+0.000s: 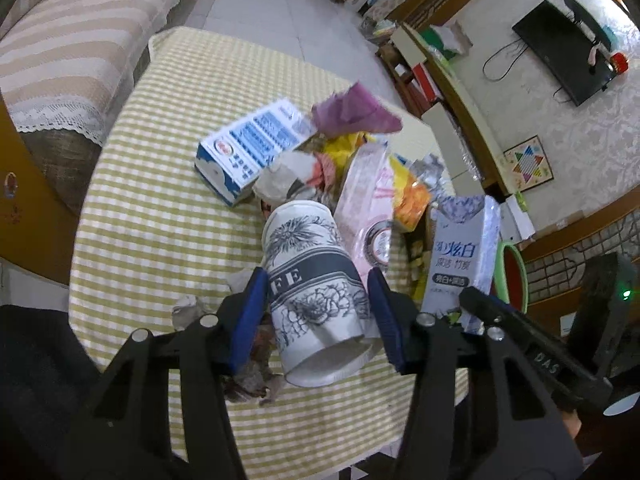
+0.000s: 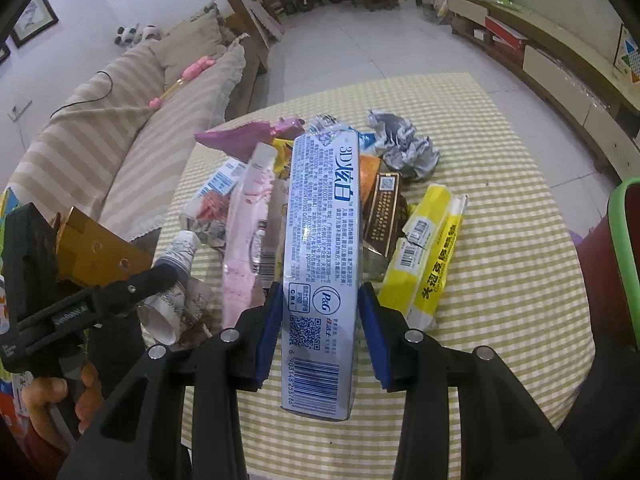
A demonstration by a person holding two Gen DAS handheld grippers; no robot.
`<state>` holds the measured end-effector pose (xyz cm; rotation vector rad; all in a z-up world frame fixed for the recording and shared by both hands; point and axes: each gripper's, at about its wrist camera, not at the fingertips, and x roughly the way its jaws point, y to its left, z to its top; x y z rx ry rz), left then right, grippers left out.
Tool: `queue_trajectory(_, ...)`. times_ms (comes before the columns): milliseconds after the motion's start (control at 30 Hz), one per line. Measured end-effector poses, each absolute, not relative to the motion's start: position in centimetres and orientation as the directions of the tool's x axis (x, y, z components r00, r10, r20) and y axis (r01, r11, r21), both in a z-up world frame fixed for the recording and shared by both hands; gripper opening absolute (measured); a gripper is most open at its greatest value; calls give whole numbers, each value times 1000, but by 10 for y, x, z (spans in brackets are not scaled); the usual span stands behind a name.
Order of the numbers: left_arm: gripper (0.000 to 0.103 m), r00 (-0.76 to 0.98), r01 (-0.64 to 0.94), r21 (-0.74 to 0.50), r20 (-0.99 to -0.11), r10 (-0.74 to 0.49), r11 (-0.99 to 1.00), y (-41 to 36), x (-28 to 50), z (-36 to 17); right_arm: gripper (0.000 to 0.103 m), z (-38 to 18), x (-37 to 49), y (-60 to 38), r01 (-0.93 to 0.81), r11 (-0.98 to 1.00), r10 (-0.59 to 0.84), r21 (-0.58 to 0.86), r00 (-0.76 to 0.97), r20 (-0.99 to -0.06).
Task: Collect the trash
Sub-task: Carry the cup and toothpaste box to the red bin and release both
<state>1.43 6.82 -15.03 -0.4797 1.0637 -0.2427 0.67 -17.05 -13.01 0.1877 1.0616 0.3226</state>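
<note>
**Both grippers closed on litter over the checked table**

Yellow-and-white checked cloth covers the table (image 1: 160, 216), which stands on a pale tiled floor between a striped sofa (image 1: 80, 40) and a low TV cabinet (image 2: 560, 60).

The left gripper (image 1: 316, 300) has its blue-padded jaws closed partway around a paper coffee cup (image 1: 316, 288), one pad pressed to each side of its printed wall. The cup lies tilted, open mouth pointing away and base toward the camera. Crumpled brown and grey paper scraps (image 1: 248, 376) lie on the cloth below the left finger.

The right gripper (image 2: 318, 320) clamps a toothpaste box (image 2: 320, 248) near its barcode end, jaws narrowed to the box's width; the long box points away over the pile. In the left wrist view the same box (image 1: 460, 264) stands at the right, just beside the cup.

The trash heap sits mid-table: a blue-and-white carton (image 1: 248, 148) on its side, a purple wrapper (image 1: 356, 112) at the far edge, a pink plastic package (image 2: 248, 240) alongside the toothpaste box, a brown foil packet (image 2: 384, 212), a yellow packet (image 2: 428, 248) to the right, and a ball of crumpled foil (image 2: 404, 144) further back. A green-rimmed red bin (image 2: 624, 248) shows at the table's right edge.
</note>
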Motion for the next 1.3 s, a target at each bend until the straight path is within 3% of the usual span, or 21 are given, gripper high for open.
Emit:
queue_trajectory(400, 50, 559, 52, -458, -723, -405, 888, 42, 10, -102, 38, -105, -8, -192, -159, 934, 356, 321, 516, -779)
queue_trajectory(1300, 50, 505, 305, -410, -696, -511, 860, -74, 34, -70, 38, -81, -26, -294, 44, 935, 246, 353, 638, -730)
